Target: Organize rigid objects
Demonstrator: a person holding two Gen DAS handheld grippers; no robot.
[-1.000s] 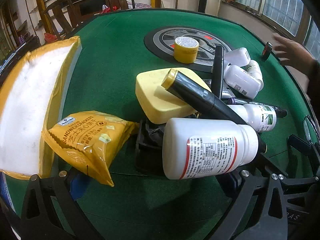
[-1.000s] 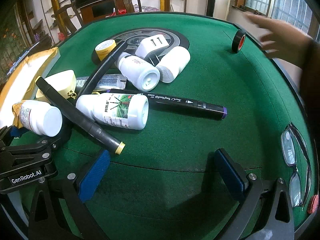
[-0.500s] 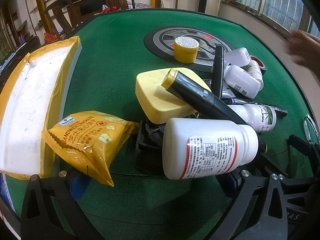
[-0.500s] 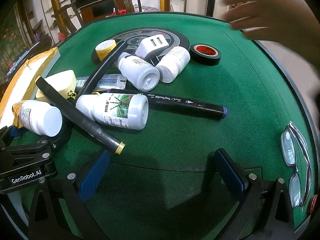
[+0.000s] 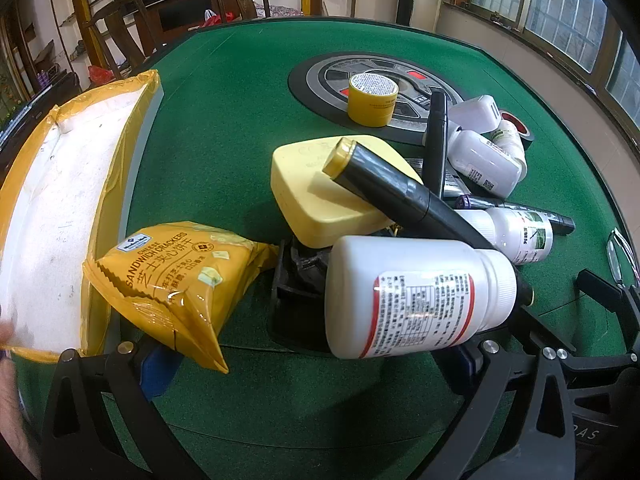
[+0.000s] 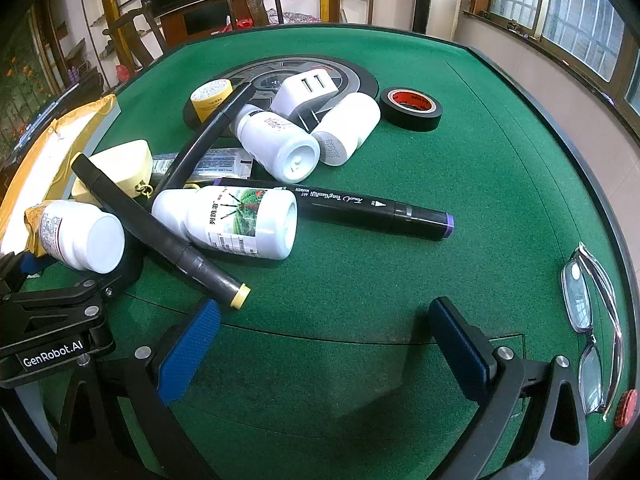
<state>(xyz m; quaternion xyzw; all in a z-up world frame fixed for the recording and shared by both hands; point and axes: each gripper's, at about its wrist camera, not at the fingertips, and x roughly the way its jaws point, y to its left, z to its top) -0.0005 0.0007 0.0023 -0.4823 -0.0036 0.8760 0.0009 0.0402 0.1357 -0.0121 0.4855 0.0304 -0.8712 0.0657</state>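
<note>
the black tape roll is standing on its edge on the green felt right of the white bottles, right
Not quite. In the right wrist view the black tape roll lies flat, its red core facing up. It is on the green felt, right of the white bottles, as you said.

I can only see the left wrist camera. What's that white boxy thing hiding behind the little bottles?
Observer: A white charger; its face has two slots.
Operator: Is the right tool holding anything?
Observer: No. The right tool is open and holds nothing.
Operator: What's the shiny bit at the table's right edge?
Observer: A pair of glasses, lying flat near the rim.
</note>
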